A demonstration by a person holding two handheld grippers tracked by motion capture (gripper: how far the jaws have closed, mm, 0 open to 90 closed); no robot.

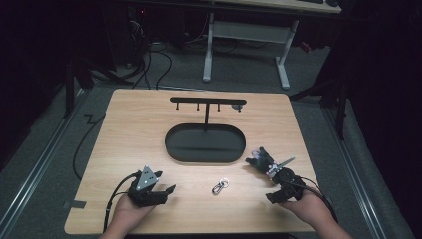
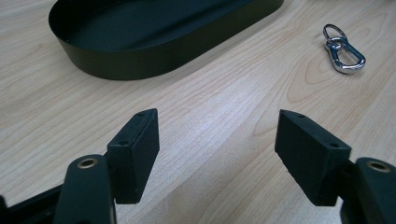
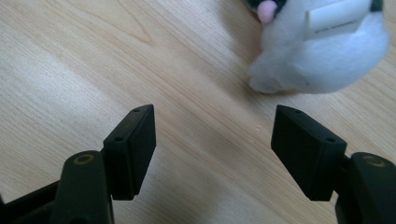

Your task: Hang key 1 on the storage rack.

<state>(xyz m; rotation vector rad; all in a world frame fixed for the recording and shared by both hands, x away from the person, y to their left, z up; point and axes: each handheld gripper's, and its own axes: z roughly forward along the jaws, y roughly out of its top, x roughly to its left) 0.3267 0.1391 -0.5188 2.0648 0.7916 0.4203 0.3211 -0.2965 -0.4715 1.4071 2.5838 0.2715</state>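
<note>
Both claws rest low over the wooden table, each held from below by a hand, and both are released: in each gripper view the 2 black jaws stand wide apart with bare wood between them.

Left gripper grips nothing. Ahead of it and off to its right lies the metal keyring clip, flat on the wood and well apart from its jaws; in the high view the same clip sits between the 2 grippers. Ahead and to its left sits the black oval tray, from whose far side a slim stand with a hook bar rises. Judging by that bar, the clip and the toy are probably meant to be hung there, which would explain why both claws wait open, each near 1 thing.

Right gripper also grips nothing. A white plush toy lies just ahead of it, to the right of its jaw line, near but not touching.

Much of the toy is cut off at the top edge of the right gripper view, and its sewn label is too blurred to read. In the high view the toy is hard to tell apart from the gripper's own dark parts.
</note>
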